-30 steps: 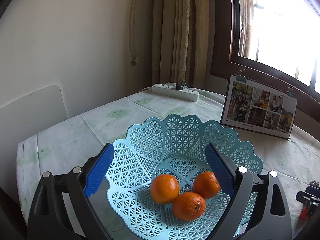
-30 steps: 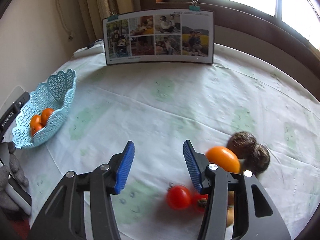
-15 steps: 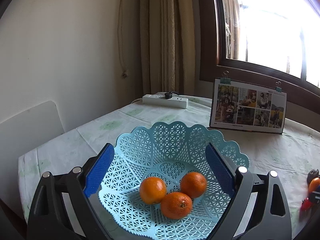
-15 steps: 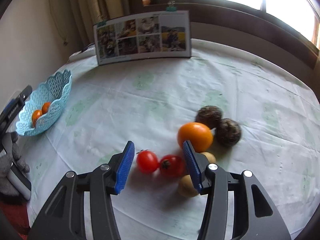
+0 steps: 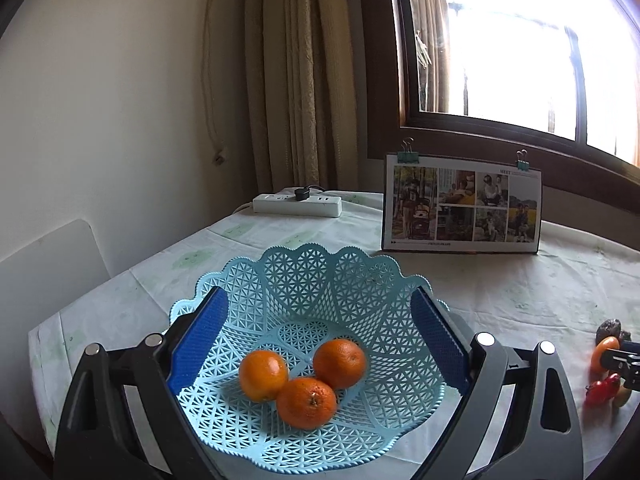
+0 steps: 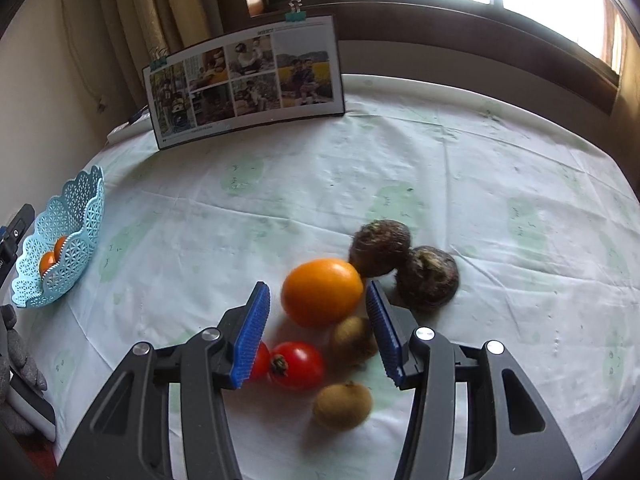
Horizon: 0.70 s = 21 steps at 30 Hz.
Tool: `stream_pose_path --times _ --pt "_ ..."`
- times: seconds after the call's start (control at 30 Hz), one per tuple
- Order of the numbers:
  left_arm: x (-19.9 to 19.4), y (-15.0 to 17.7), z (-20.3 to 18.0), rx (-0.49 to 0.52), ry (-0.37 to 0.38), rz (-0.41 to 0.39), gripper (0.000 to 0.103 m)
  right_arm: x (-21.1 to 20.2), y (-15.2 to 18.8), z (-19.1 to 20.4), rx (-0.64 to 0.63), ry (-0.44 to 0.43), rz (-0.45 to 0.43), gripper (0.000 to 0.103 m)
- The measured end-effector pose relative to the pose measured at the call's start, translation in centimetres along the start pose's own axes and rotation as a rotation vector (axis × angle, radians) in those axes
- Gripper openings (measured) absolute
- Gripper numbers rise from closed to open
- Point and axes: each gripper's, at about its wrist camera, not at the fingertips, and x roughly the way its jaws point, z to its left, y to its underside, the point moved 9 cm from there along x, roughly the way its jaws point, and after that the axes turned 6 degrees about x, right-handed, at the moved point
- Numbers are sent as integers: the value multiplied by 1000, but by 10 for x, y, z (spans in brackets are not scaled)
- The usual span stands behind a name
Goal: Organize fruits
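A light-blue lattice basket (image 5: 304, 280) stands on the tablecloth with three oranges (image 5: 306, 402) in it. My left gripper (image 5: 319, 292) is open wide, its blue pads flanking the basket with nothing gripped. In the right wrist view the basket (image 6: 76, 216) sits far left. My right gripper (image 6: 316, 286) is open, and a large orange fruit (image 6: 322, 292) lies between its fingertips, untouched. Nearer to me are two red tomatoes (image 6: 298, 364), one half hidden by the left finger, and two kiwis (image 6: 342, 406). Two rough brown fruits (image 6: 428, 278) lie just beyond.
A photo card (image 6: 244, 80) with binder clips stands at the back of the table by the window sill. A white power strip (image 5: 298, 204) lies near the curtain. A white chair back (image 5: 48, 260) is beside the left table edge.
My right gripper has moved forward over the fruit cluster, bringing the large orange fruit between its fingertips. The left view has swung right, so the basket sits further left between the open fingers.
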Motion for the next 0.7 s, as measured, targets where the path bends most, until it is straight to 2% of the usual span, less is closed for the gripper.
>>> stream_pose_path --times 0.2,0.3,0.4,0.53,0.7 --pt "9 5 5 -30 3 26 94 16 -3 0 -19 38 23 45" --pt "11 5 8 -41 3 29 94 12 -6 6 -13 18 10 45" --pt "9 4 14 -62 -16 18 94 -4 -18 28 -21 -39 -34 45" --pt "8 3 29 -114 -48 12 94 -25 -33 82 -84 -154 -87 45" --pt "4 4 53 -196 -104 -3 94 -33 -39 157 -169 -297 -86 45"
